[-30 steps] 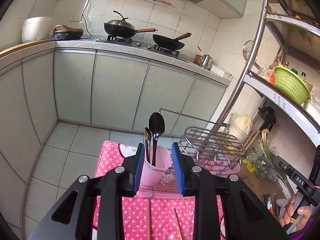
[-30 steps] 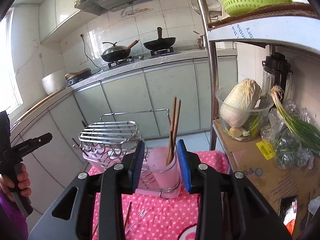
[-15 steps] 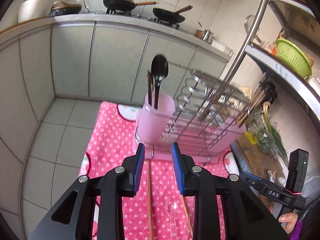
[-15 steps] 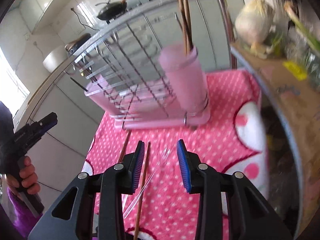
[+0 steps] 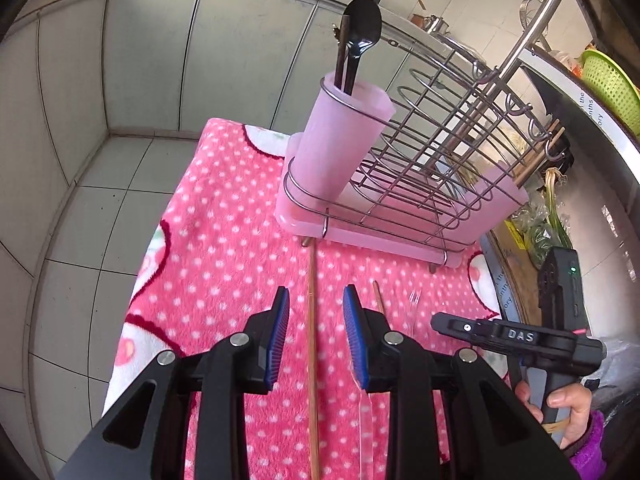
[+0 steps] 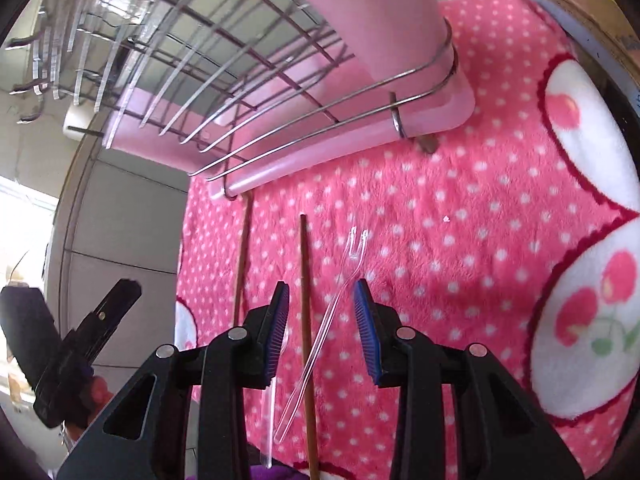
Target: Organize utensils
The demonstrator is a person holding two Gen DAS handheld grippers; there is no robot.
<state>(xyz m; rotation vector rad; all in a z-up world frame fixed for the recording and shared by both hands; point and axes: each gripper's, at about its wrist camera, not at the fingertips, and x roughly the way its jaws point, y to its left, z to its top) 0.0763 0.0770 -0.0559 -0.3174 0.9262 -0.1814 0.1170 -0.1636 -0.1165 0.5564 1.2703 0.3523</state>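
Observation:
Two wooden chopsticks, a clear plastic fork and a clear spoon lie on a pink dotted cloth (image 5: 224, 240) in front of a wire rack (image 5: 448, 140). My left gripper (image 5: 317, 289) hangs open over one chopstick (image 5: 312, 360), which runs up between its jaws. My right gripper (image 6: 322, 282) is open above the other chopstick (image 6: 305, 280) and the clear fork (image 6: 352, 248). The clear spoon (image 6: 270, 420) lies by its left finger. A pink cup (image 5: 344, 136) on the rack's left end holds a black spoon (image 5: 360, 28).
The rack stands on a pink tray (image 5: 380, 236) at the far side of the cloth. Grey cabinets (image 5: 152, 52) and floor tiles (image 5: 92, 216) lie to the left. A shelf with a green basket (image 5: 612, 84) and vegetables (image 5: 548, 220) stands on the right.
Both grippers have come down and tipped forward, from facing the rack's cups to hanging low over the utensils on the cloth. Their jaws stand as wide as before.

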